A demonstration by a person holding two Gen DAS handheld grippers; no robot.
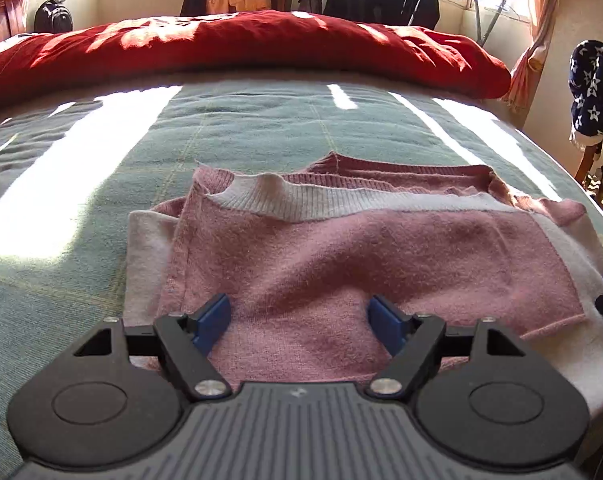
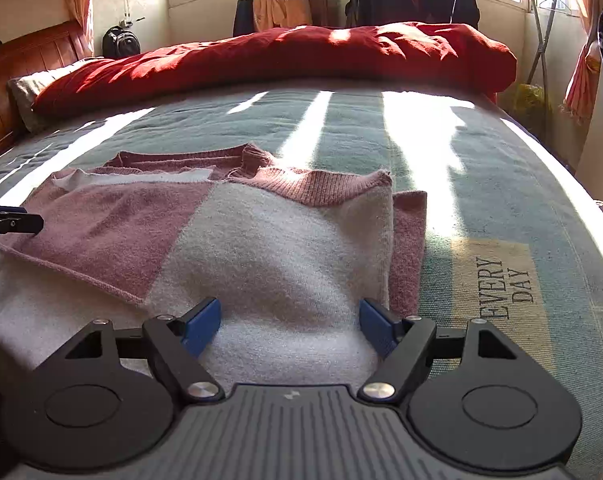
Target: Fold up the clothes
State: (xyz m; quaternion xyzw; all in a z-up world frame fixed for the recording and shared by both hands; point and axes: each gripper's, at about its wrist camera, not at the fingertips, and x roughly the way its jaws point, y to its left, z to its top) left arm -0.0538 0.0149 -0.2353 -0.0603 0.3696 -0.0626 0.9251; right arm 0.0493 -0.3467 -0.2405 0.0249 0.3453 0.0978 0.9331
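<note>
Right under your left gripper (image 1: 299,322) lies the pink part of the sweater (image 1: 341,256), and its blue fingers (image 1: 212,320) stand wide apart with nothing between them, low over the knit. Your right gripper (image 2: 289,326) sits the same way over the white part of the sweater (image 2: 261,248), its fingers (image 2: 201,324) spread and empty. The sweater is partly folded, lying flat on the grey-green bed cover (image 1: 261,120), near the bed's front edge; a pink panel lies folded across the white body, and the ribbed collar (image 1: 293,200) faces away from you. In the right view the tip of your left gripper (image 2: 11,220) shows at the left edge, just over the pink panel. A printed label (image 2: 505,280) reading "EVERY DAY" lies on the cover just right of the sweater. A red duvet (image 2: 301,56) is bunched along the far side of the bed.
</note>
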